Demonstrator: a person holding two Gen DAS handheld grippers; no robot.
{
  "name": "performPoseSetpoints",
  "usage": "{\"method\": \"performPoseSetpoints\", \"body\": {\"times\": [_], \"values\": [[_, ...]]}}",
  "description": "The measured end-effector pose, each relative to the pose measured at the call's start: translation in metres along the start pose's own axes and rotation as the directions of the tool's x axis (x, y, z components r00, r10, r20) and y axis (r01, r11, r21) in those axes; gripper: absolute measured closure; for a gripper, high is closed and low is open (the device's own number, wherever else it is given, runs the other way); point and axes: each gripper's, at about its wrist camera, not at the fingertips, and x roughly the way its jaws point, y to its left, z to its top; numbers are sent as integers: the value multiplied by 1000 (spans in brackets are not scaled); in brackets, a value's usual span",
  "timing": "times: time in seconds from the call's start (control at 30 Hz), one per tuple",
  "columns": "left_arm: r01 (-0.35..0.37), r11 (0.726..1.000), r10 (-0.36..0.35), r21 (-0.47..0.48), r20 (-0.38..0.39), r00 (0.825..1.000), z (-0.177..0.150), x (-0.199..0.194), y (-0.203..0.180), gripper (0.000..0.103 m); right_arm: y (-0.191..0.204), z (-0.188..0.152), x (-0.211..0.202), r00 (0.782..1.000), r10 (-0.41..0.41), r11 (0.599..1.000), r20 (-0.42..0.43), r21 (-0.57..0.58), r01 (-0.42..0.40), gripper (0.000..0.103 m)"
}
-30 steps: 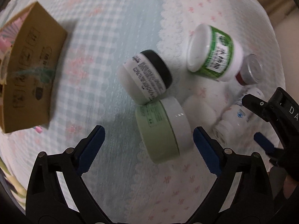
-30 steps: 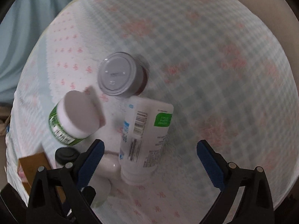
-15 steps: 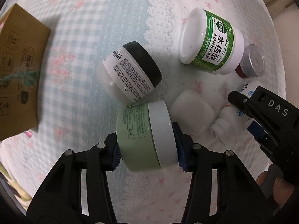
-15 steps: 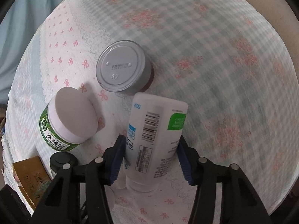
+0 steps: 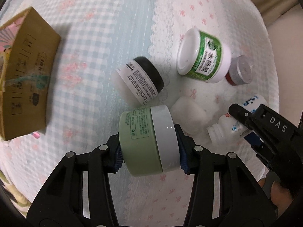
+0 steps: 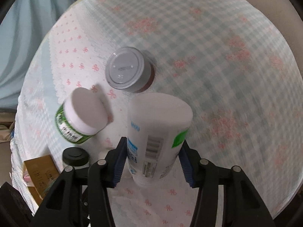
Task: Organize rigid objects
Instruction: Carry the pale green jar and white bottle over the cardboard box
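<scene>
My left gripper [image 5: 149, 151] is shut on a pale green jar with a grey lid [image 5: 147, 140], held on its side above the cloth. My right gripper [image 6: 153, 162] is shut on a white bottle with a green label patch [image 6: 157, 132], lifted and tilted; it also shows in the left wrist view [image 5: 227, 130] with the right gripper [image 5: 251, 130] around it. On the cloth lie a white jar with a black lid [image 5: 142, 79], a green-labelled white tub [image 5: 202, 54] and a red jar with a silver lid [image 5: 240, 70].
A brown cardboard box [image 5: 24, 73] stands at the left on the checked cloth. A white cap-like piece [image 5: 189, 113] lies beside the green jar. In the right wrist view the silver-lidded jar [image 6: 126, 68] and green tub [image 6: 81, 113] sit ahead.
Both grippers closed from open onto their objects. The left one has lifted the green jar; the right one has lifted and tilted the white bottle off the cloth.
</scene>
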Motion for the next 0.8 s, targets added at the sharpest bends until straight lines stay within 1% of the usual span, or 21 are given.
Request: {"method": "performPoseSetpoints", "body": {"times": [0.23,0.37,0.4,0.5,0.6,0.7,0.8], "values": [[26,999,-27,19,80,996,-14,-49,9,61,9,-8,-51,997,44,998,69,-45,-41,55],[44,999,-47,23,146,988,-19,-90,13,61,12,-20,-85,992,80,994,98,-84,-72,55],[48,999,-50,21,159,986,-16,-95,10,61,14,-20,-91,991,88,992,104,-95,-78,55],[74,997,-76,15,207,975,-17,-128,17,61,25,-34,-126,987,106,985,123,-147,-88,55],[88,996,-89,15,270,959,-21,-166,30,61,37,-50,-154,982,127,975,140,-200,-98,55],[97,995,-97,14,332,938,-29,-208,48,61,57,-68,-188,973,160,954,164,-278,-110,55],[94,996,-90,8,374,923,-36,-240,71,61,82,-84,-209,961,209,930,179,-340,-139,55]]}}
